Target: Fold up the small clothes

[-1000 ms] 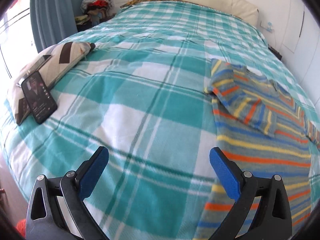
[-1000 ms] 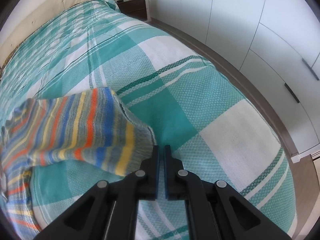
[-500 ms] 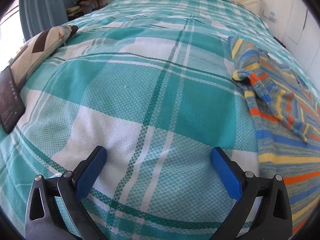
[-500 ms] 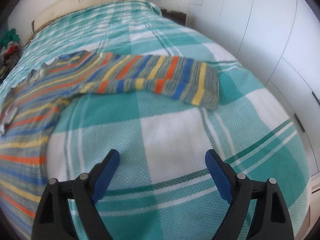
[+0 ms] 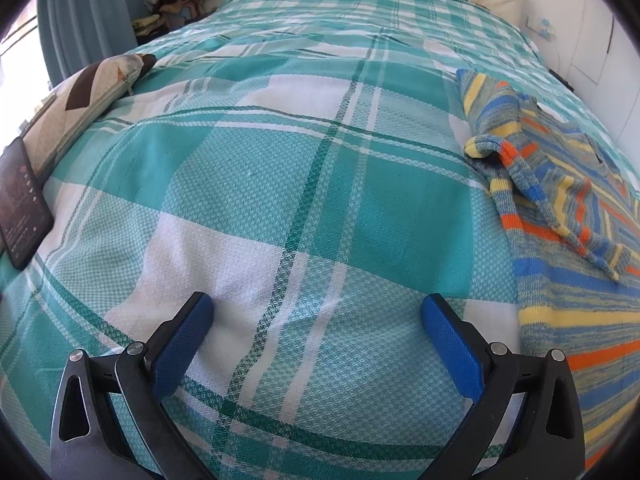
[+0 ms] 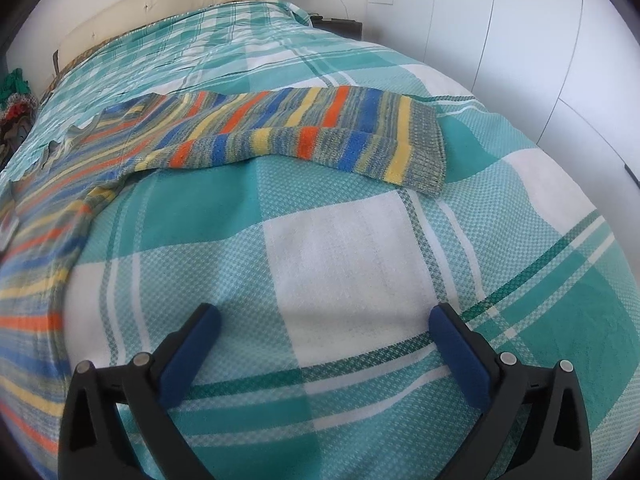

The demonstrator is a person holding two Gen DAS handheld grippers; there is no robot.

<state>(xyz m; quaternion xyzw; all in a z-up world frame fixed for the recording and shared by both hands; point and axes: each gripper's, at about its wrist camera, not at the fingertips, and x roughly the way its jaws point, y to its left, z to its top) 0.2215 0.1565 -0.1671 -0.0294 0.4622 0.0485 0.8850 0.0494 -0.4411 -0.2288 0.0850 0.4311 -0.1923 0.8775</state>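
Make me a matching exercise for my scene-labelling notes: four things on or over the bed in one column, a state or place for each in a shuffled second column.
1. sweater
2. phone
3. cushion
4. right gripper

A. propped against the cushion
B. open over bare blanket
C. striped, one sleeve spread sideways
D. at the bed's left edge, by the curtain

Pairs: 1-C, 2-A, 3-D, 4-B

No text can be read; the phone [image 5: 22, 204] screen's marks are too blurred.
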